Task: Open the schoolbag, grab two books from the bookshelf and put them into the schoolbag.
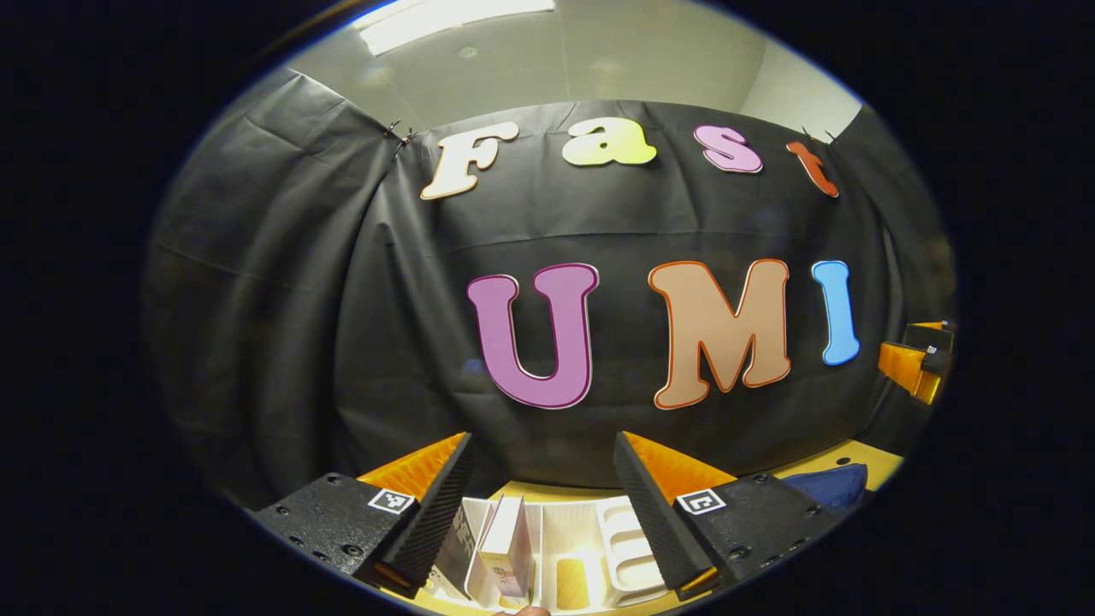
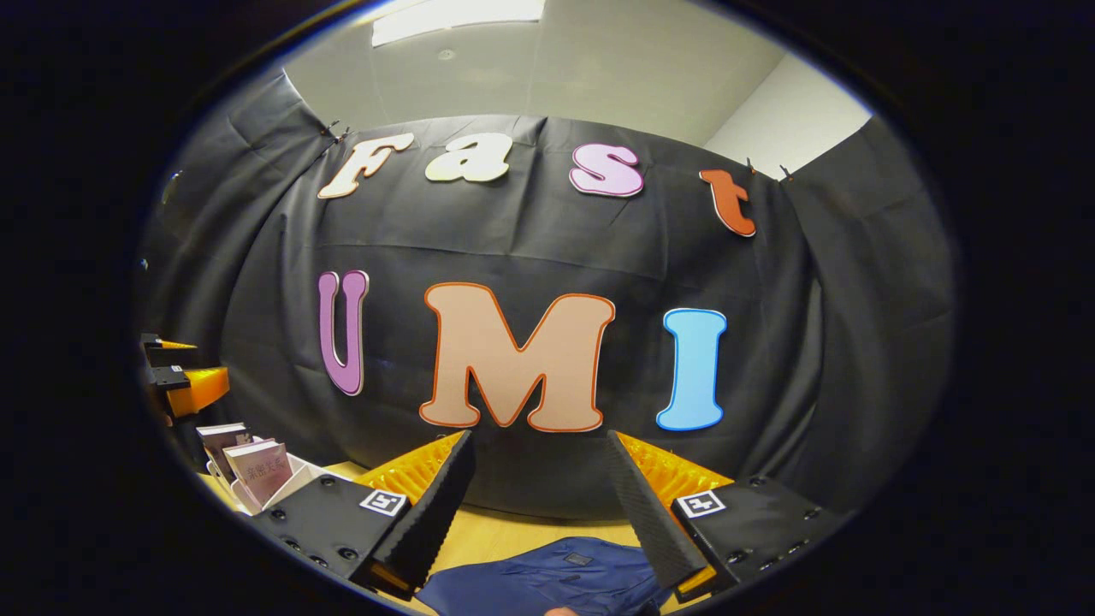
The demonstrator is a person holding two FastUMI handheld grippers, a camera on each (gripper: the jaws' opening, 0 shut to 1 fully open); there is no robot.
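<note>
My left tool [image 1: 542, 505] is spread apart, holding nothing, above the white bookshelf [image 1: 590, 547] with upright books [image 1: 506, 547] on the table [image 1: 864, 453]. My right tool [image 2: 541, 505] is likewise spread and unloaded, over the blue schoolbag [image 2: 547, 582] lying flat on the table.

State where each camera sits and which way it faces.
Left gripper view: rides on the left gripper, faces the booth wall over the white bookshelf holding books; its own open fingers show at the bottom.
Right gripper view: rides on the right gripper, faces the same wall above the blue schoolbag; its own open fingers show at the bottom.
Shared: wall, wooden table, books, schoolbag, and each other's gripper at the edge.
</note>
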